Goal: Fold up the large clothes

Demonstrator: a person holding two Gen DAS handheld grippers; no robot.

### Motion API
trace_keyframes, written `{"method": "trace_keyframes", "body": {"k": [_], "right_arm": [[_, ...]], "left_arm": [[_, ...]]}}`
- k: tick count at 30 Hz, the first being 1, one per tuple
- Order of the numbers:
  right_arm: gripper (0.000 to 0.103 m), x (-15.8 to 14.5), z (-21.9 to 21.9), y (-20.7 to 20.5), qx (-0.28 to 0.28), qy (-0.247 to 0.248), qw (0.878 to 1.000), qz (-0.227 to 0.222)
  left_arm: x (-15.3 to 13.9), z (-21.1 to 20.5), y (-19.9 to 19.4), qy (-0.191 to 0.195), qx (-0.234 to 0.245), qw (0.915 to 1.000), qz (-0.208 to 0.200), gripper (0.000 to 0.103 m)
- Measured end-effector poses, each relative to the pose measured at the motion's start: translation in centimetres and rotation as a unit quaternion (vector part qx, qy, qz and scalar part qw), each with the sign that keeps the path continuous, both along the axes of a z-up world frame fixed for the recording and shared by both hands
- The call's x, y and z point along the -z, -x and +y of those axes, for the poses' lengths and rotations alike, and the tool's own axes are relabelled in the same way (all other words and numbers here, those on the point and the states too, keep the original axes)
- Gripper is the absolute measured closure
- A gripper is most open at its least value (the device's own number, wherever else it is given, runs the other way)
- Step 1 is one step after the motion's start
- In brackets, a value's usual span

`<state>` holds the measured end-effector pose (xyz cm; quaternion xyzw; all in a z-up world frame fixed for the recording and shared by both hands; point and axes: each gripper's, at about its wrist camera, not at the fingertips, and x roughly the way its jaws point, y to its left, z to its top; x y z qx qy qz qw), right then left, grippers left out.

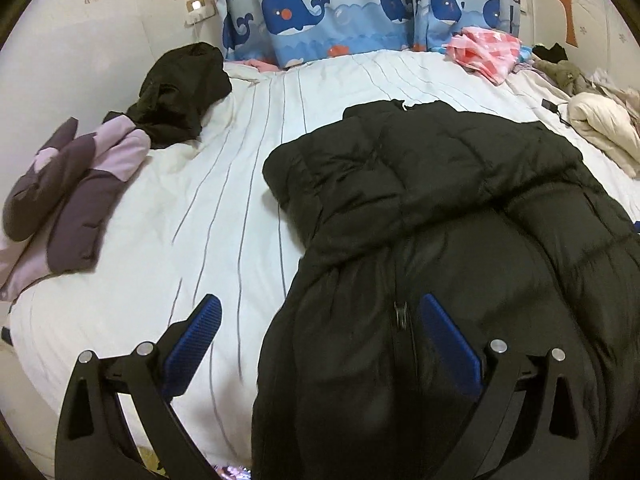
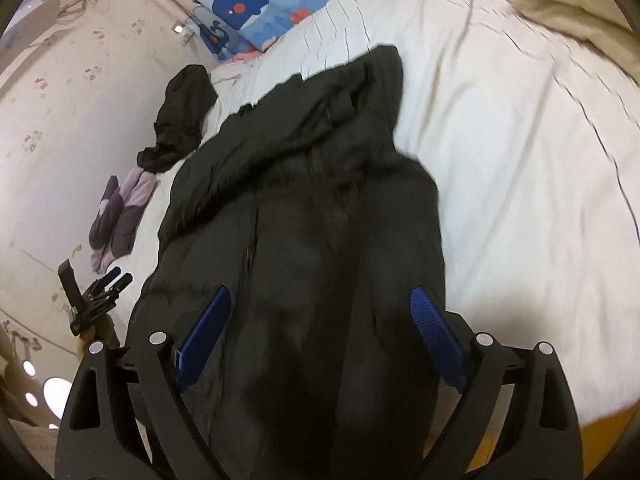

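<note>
A large black puffer coat (image 1: 440,216) lies spread on the white striped bed (image 1: 224,184), zipper up, its hem toward me. My left gripper (image 1: 320,304) is open above the coat's lower left edge, one blue pad (image 1: 196,344) over the sheet and the other over the zipper. My right gripper (image 2: 320,300) is open above the coat's (image 2: 304,216) lower part, holding nothing. The left gripper also shows in the right wrist view (image 2: 108,280) at the bed's left edge.
A purple and lilac jacket (image 1: 76,196) and a black garment (image 1: 180,88) lie at the bed's left side. A pink checked cloth (image 1: 488,52) and beige clothes (image 1: 600,128) lie at the right. Whale-print curtain (image 1: 340,12) hangs behind the bed.
</note>
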<state>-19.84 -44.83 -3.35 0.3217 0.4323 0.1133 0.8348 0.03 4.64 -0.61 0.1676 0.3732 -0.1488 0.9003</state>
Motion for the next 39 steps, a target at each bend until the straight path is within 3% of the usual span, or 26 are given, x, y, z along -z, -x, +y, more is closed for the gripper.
{"method": "trace_keyframes", "body": {"k": [8, 22, 24, 28, 31, 34, 39], "right_arm": [[0.013, 0.7, 0.8, 3.4, 0.003, -0.014, 1.000, 0.009], [0.011, 1.4, -0.7, 5.2, 0.013, -0.037, 0.999, 0.018], [0.011, 1.6, -0.6, 5.7, 0.014, -0.042, 0.999, 0.019], [0.011, 1.9, -1.1, 6.2, 0.016, -0.051, 0.998, 0.022], [0.011, 2.0, -1.8, 7.0, 0.022, -0.067, 0.997, 0.016], [0.010, 2.2, -2.4, 8.0, 0.030, -0.079, 0.996, 0.014], [0.008, 3.3, -3.7, 9.7, 0.038, -0.112, 0.993, 0.017]], "left_arm": [[-0.4, 1.1, 3.8, -0.026, 0.007, 0.9994, -0.020, 0.007], [-0.2, 2.4, 5.9, -0.035, 0.002, 0.9992, -0.017, 0.007], [-0.1, 2.6, 5.9, -0.019, 0.014, 0.9997, 0.005, 0.007], [0.4, 4.5, 5.4, 0.071, 0.028, 0.9939, 0.079, 0.007], [1.3, 7.7, 4.1, 0.151, -0.002, 0.9797, 0.131, 0.007], [3.3, 11.7, 3.1, 0.238, -0.048, 0.9509, 0.192, 0.007], [7.6, 14.7, 3.6, 0.312, -0.058, 0.9088, 0.271, 0.007]]}}
